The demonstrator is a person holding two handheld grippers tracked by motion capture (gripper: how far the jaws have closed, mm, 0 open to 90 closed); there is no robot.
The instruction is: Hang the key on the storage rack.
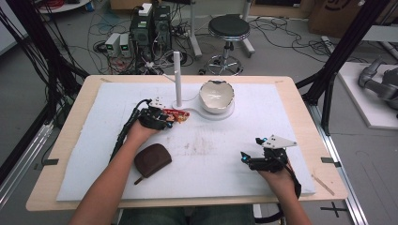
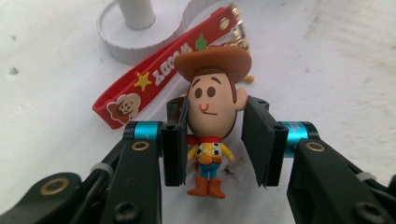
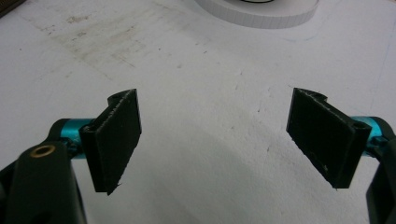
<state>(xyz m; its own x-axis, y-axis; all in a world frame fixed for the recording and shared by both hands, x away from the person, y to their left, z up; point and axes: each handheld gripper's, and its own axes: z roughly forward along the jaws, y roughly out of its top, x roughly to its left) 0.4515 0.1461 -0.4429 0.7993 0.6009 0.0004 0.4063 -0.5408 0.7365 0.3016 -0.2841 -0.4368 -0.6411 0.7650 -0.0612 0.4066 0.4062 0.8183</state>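
Note:
A cowboy figure keychain (image 2: 212, 105) with a brown hat lies on the white board, its red strap (image 2: 159, 79) stretching toward a white round base (image 2: 140, 39). My left gripper (image 2: 214, 112) has its jaws around the figure's head: the left pad touches it and the right pad meets the ear. In the high view the left gripper (image 1: 162, 117) sits left of centre with the red keychain (image 1: 179, 115) at its tip, beside the white post (image 1: 177, 77). My right gripper (image 1: 250, 147) rests at the front right, and its jaws (image 3: 215, 112) stand wide apart over bare board.
A white bowl (image 1: 216, 96) sits on the stand's round base (image 1: 206, 114) behind the centre. A brown pouch (image 1: 152, 159) lies near the left forearm. The white board (image 1: 211, 164) covers most of the wooden table (image 1: 75, 122). A stool and cables stand beyond the table.

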